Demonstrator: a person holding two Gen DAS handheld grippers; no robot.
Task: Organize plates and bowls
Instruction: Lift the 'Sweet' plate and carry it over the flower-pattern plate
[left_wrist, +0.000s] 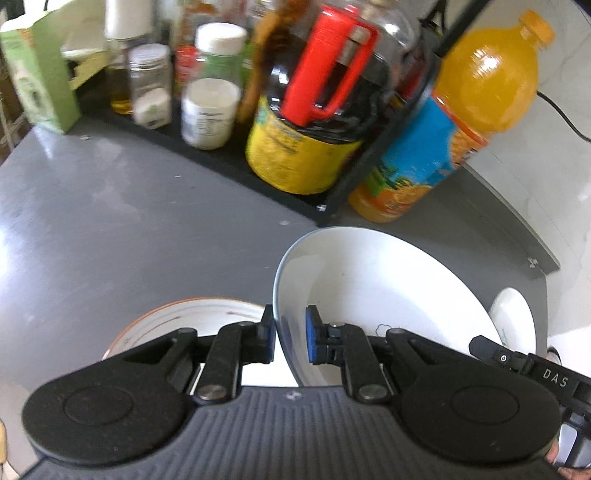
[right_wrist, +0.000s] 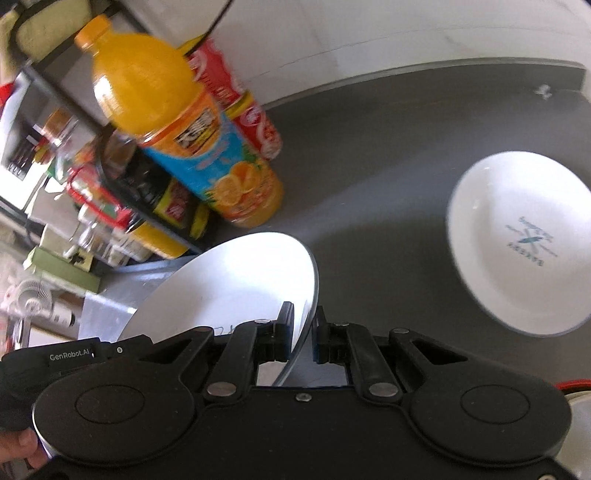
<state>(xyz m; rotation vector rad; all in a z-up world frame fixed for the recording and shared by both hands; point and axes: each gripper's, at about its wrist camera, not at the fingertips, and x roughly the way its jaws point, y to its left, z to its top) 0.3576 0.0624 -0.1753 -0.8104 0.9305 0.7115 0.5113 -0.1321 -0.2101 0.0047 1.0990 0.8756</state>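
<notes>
Two claws share one white plate (left_wrist: 369, 291), each straddling a rim on opposite sides, so the plate hangs tilted above the grey counter (left_wrist: 110, 221) rather than resting on it. The left claw (left_wrist: 290, 334) has its blue pads either side of the rim, with a sliver of gap showing at the inner pad, so the grip looks light or only just closing; the right claw (right_wrist: 303, 338) likewise brackets the opposite rim, nearly clenched on it. Holding both edges probably keeps the tilted plate from swinging while it is carried to a stack. A second white plate with a printed mark (right_wrist: 517, 254) lies flat on the counter, well apart to the right, a likely place to set this one. An orange-rimmed dish (left_wrist: 192, 317) sits below the left claw. Behind stand an orange juice bottle (left_wrist: 472, 110) and a black rack (left_wrist: 229, 155) of jars and sauce bottles, close enough that the plate's far edge needs watching.
</notes>
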